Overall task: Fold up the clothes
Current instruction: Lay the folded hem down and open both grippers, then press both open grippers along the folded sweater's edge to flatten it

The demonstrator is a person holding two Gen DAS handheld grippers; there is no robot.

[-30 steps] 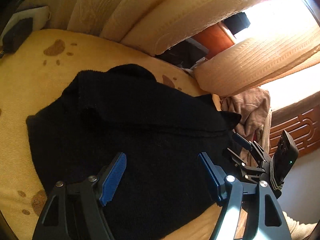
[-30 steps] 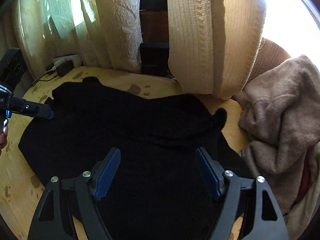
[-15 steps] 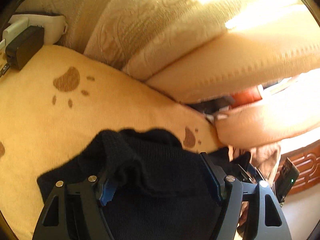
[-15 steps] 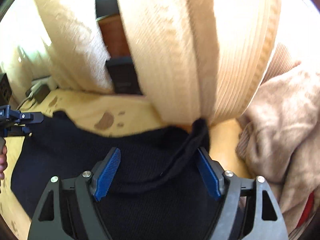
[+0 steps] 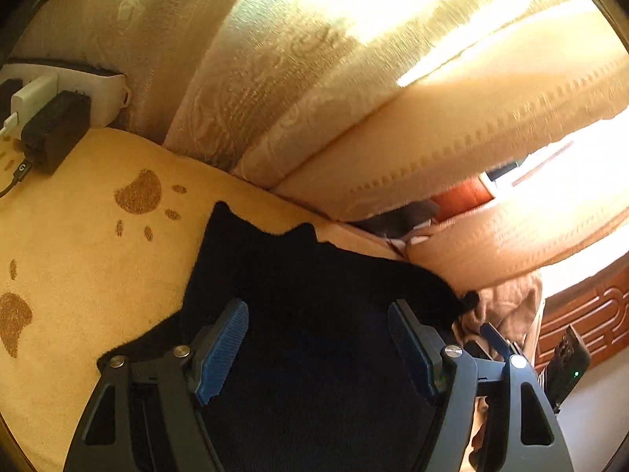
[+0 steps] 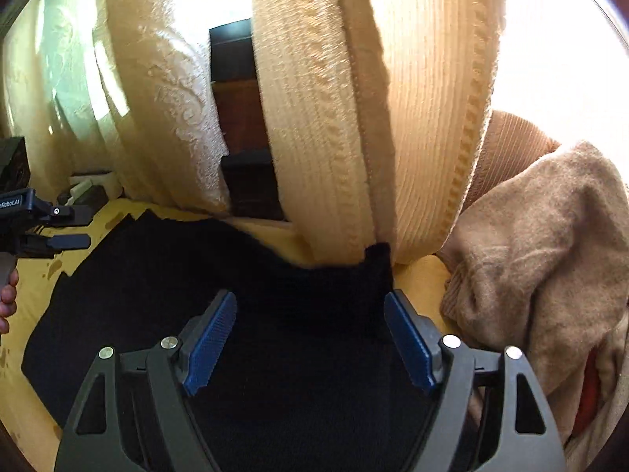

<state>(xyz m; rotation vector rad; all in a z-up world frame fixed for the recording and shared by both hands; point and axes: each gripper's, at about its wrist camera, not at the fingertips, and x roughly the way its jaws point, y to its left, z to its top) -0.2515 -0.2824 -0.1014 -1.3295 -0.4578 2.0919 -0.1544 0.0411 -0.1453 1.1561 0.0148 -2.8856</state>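
At 9 o'clock in your left wrist view sits a white power strip (image 5: 98, 90) w/ a black boxy charger (image 5: 53, 135) plugged in, on the yellow fleece blanket (image 5: 78, 275), which is soft, short-pile, w/ brown paw prints (image 5: 139, 196). Your left gripper (image 5: 318, 348) hangs over the black sweater (image 5: 314, 295) w/ its 2 blue ribbed pads (image 5: 222, 348) spread wide, nothing between them. The sweater is a dense, matte knit, lying flat on the blanket from 6 to about 3 o'clock; its long axis runs roughly 9-to-3 across the view, and its jagged far edge points toward the cream embossed curtains (image 5: 243, 98) at 12. At 4 o'clock you see a tan garment (image 5: 511, 306).

In your right wrist view, the left gripper (image 6: 59, 228) shows at 9 o'clock, w/ a fingertip of your hand (image 6: 8, 299) below it. Your right gripper (image 6: 310, 338) also stands wide apart, empty, above the sweater (image 6: 196, 275), whose narrow corner reaches up at 12 to touch a ribbed cream cushion (image 6: 393, 118). A tan fuzzy knit heap (image 6: 550, 255) lies at 3 o'clock, just beside the sweater.
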